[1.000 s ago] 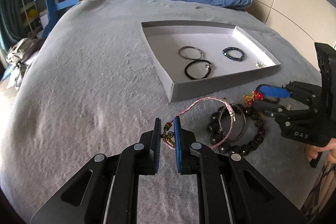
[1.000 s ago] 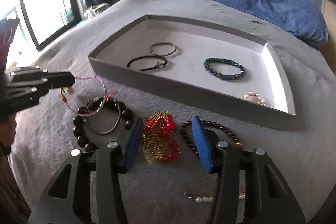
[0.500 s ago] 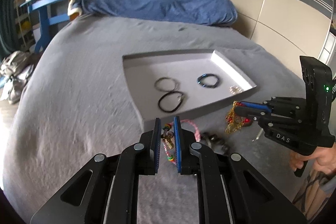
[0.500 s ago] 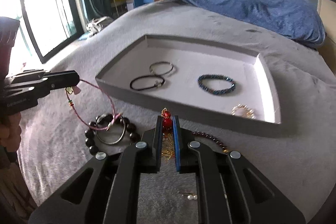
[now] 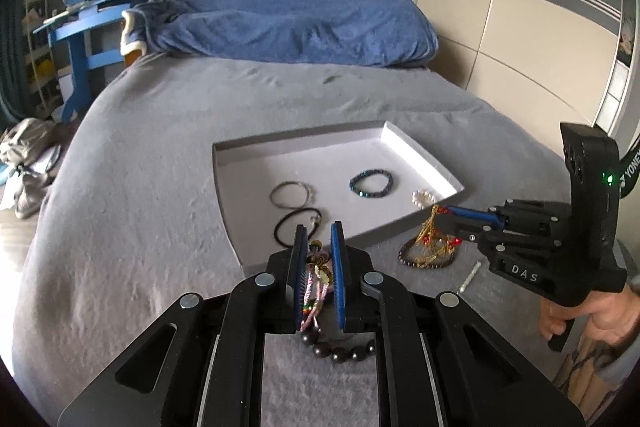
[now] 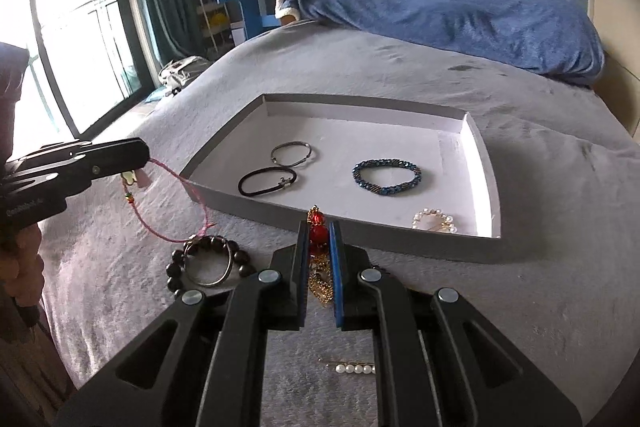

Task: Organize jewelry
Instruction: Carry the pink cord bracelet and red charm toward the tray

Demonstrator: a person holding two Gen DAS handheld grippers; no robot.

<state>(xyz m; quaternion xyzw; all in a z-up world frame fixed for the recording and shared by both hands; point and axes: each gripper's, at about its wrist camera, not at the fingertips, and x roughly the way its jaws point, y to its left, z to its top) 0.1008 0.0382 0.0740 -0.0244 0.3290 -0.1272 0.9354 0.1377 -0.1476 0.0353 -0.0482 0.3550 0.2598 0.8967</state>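
My left gripper [image 5: 318, 239] is shut on a pink cord bracelet [image 5: 316, 287] and holds it raised off the bed; the cord [image 6: 176, 183] hangs down to the dark bead bracelet [image 6: 208, 261]. My right gripper [image 6: 319, 231] is shut on a gold chain with red beads [image 6: 318, 227], lifted just in front of the tray; it also shows in the left wrist view [image 5: 434, 239]. The shallow grey tray [image 6: 486, 163] holds a thin silver bangle [image 6: 291, 152], a black hair tie [image 6: 267, 181], a blue bead bracelet [image 6: 387, 177] and a pearl bracelet [image 6: 433, 219].
On the grey bed cover lie a dark bead bracelet with a metal bangle on it, a small dark bead bracelet [image 5: 426, 259] and a pearl hair pin [image 6: 352, 367]. A blue blanket [image 5: 288, 23] lies at the far end. A wardrobe [image 5: 520, 27] stands right.
Both grippers have risen with their jewelry. The right gripper closed on the gold and red chain a second ago and lifted it. The pink cord now hangs from the left gripper.
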